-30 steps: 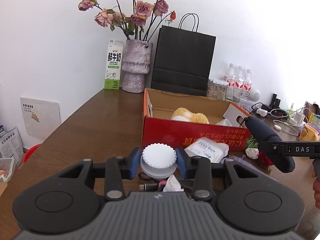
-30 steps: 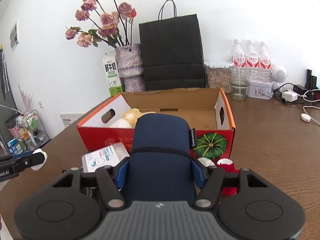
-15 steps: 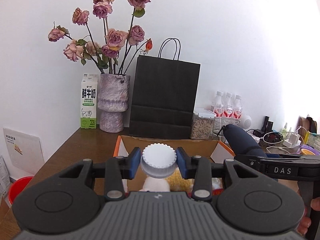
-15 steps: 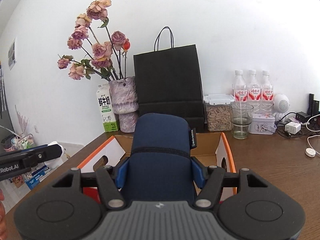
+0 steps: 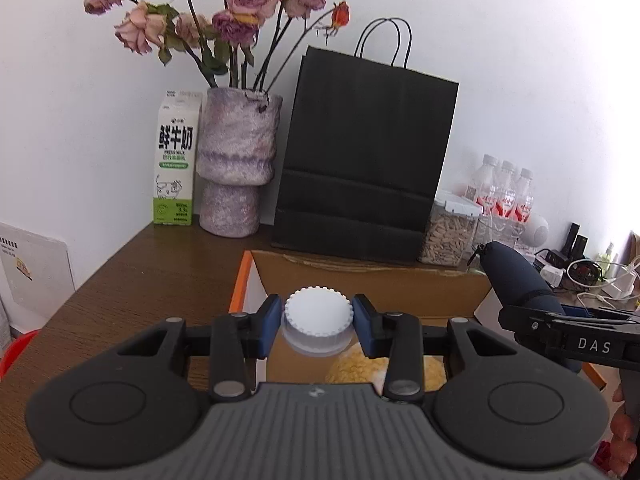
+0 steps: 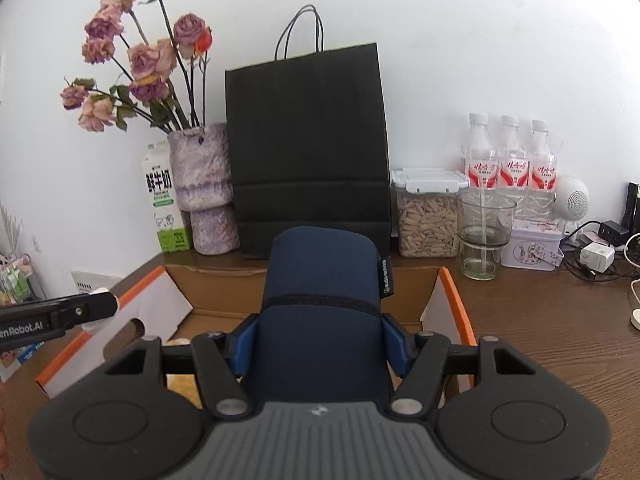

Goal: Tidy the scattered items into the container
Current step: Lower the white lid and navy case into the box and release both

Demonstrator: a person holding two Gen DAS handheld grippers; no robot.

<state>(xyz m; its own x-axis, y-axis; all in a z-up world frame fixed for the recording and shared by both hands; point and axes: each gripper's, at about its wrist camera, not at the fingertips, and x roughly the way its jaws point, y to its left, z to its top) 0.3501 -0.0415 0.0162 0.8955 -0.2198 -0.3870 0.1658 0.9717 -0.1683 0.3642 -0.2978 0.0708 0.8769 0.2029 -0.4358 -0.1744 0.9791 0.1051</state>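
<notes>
My left gripper (image 5: 318,320) is shut on a white ribbed-cap jar (image 5: 318,318), held over the open cardboard box (image 5: 360,280) with orange edges. Yellow fluffy stuff (image 5: 360,368) lies inside the box below the jar. My right gripper (image 6: 320,336) is shut on a dark blue fabric pouch (image 6: 324,304), held above the same box (image 6: 452,300). In the left wrist view the pouch (image 5: 516,276) and the right gripper's side show at the right edge. In the right wrist view the left gripper's finger (image 6: 72,312) enters from the left with a bit of the white jar.
Behind the box stand a black paper bag (image 5: 364,160), a purple vase of dried roses (image 5: 236,168) and a milk carton (image 5: 174,168). Water bottles (image 6: 508,160), a snack jar (image 6: 428,212), a glass (image 6: 484,236), a tin and chargers with cables (image 6: 596,256) crowd the back right of the wooden table (image 6: 560,340).
Both grippers have moved forward with their loads, from in front of the red box side to above its open top. The items on the table in front of the box have dropped out of view.
</notes>
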